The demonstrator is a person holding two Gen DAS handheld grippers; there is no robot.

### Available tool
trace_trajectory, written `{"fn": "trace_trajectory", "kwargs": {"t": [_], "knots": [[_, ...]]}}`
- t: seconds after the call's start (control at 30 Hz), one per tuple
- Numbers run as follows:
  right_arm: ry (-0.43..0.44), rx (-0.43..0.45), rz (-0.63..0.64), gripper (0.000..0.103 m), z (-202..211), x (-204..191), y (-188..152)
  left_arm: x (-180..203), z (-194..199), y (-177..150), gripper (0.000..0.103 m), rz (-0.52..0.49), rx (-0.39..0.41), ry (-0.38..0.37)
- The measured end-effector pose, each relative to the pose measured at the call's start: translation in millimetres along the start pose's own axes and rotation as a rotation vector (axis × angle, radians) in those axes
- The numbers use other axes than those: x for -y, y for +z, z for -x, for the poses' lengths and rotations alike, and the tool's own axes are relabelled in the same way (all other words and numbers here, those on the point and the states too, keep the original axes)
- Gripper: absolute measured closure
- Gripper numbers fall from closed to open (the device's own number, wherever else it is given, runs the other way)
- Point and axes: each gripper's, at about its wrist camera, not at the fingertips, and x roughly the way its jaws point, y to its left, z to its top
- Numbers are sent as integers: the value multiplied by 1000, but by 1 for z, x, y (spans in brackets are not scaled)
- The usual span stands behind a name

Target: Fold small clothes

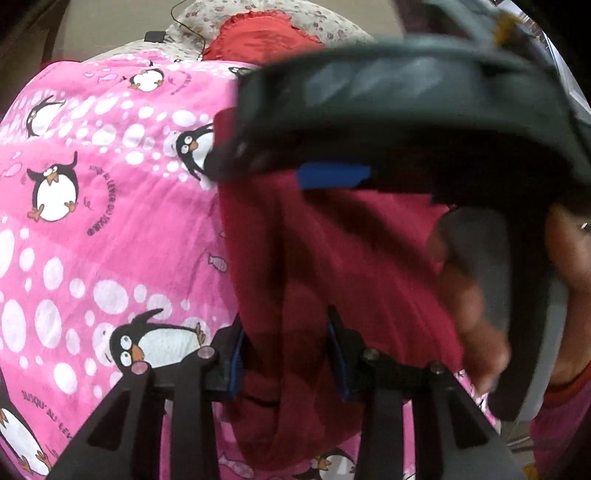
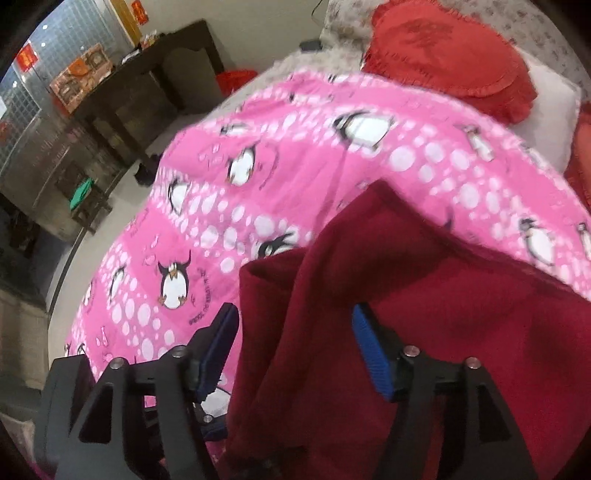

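Note:
A dark red garment point(image 1: 332, 258) lies bunched on a pink penguin-print blanket point(image 1: 110, 221). In the left wrist view, a thick fold of it fills the gap between the blue pads of my left gripper point(image 1: 286, 321), which is shut on it. My right gripper point(image 1: 369, 122) looms blurred just above the same cloth, held by a person's hand point(image 1: 465, 295). In the right wrist view, the right gripper point(image 2: 294, 310) stands open over the garment point(image 2: 443, 314). A raised fold runs between its blue pads point(image 2: 369, 350), and the jaws do not pinch it.
The blanket point(image 2: 277, 184) covers a bed. A red frilled cushion point(image 2: 447, 55) and a white pillow point(image 2: 550, 107) lie at its far end, with a floral cover point(image 1: 332, 22), a black cable and a small black box point(image 1: 155, 36). A dark wooden desk point(image 2: 147, 85) stands left of the bed.

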Motion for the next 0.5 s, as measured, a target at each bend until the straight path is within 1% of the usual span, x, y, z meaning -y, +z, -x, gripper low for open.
{"fn": "trace_trajectory", "kwargs": {"t": [0.1,0.17,0.2,0.23,0.27,0.3,0.4,0.5], "knots": [[-53,-20,41,60,-13,-5,-2,7,1,-2,64,-12,-3,34],[-46,-20,47,60,-12,-3,-3,14,0,-2,64,-27,-3,56],[-29,-19,36,65,-9,1,-3,18,0,-4,64,-40,-1,73],[-15,-8,23,83,-5,5,-4,26,-3,1,64,-49,1,81],[10,10,18,96,0,10,-5,29,-2,0,64,-57,3,88],[35,26,16,103,6,15,-8,34,-1,-1,64,-67,4,97],[72,64,17,103,22,23,-18,51,2,-4,66,-116,3,122],[91,93,27,103,42,29,-25,73,1,3,69,-171,9,143]]}}
